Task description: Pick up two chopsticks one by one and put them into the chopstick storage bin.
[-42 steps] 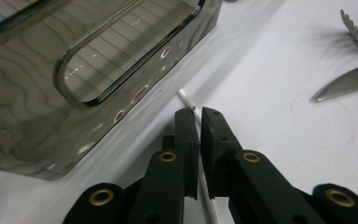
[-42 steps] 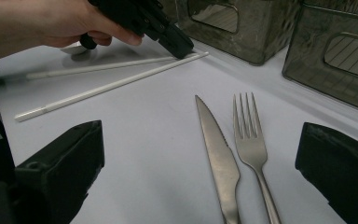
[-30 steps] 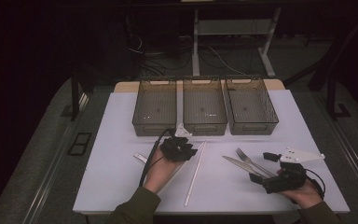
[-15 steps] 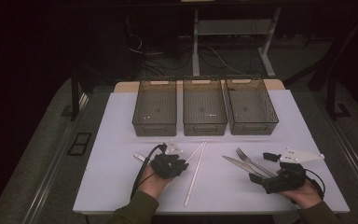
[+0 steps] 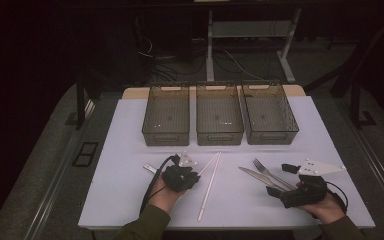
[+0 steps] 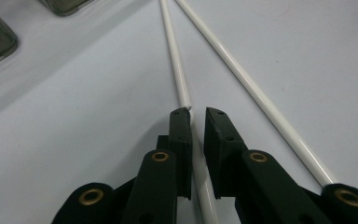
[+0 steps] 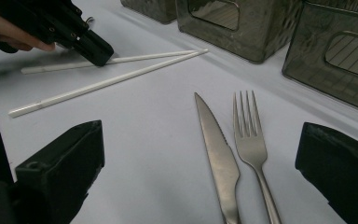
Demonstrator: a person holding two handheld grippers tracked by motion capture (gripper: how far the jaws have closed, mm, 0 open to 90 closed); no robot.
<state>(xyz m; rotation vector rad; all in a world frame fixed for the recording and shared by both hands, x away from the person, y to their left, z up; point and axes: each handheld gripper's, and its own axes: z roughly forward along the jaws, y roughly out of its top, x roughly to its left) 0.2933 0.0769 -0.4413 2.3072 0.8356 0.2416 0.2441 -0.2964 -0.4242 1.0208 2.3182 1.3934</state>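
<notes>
Left hand-held gripper (image 6: 193, 112): low over the white table (image 5: 130, 150), jaws drawn nearly together around the near chopstick (image 6: 175, 65), which runs up between the two black pads; closing just now, narrow gaps visible beside the stick, firm contact not certain. Same hand-held gripper seen from above (image 5: 196, 176) left of table centre, and from the side (image 7: 100, 58) with its tip down on the shorter white stick. Second chopstick (image 6: 242, 79): lying free on the table just beside the first, outside the jaws, the two sticks converging toward their far tips near the middle bin (image 5: 219, 120). Three dark see-through bins in a row at the far side of the table: left bin (image 5: 166, 120), middle bin, right bin (image 5: 270, 117). Right hand-held gripper (image 7: 200, 186): at the near right of the table (image 5: 272, 190), jaws spread wide, nothing between the pads, held low just before knife and fork. Knife (image 7: 219, 154): flat on the table, blade pointing toward the bins. Fork (image 7: 249, 135): just beside the knife on its right, tines toward the bins, the two handles close together.
</notes>
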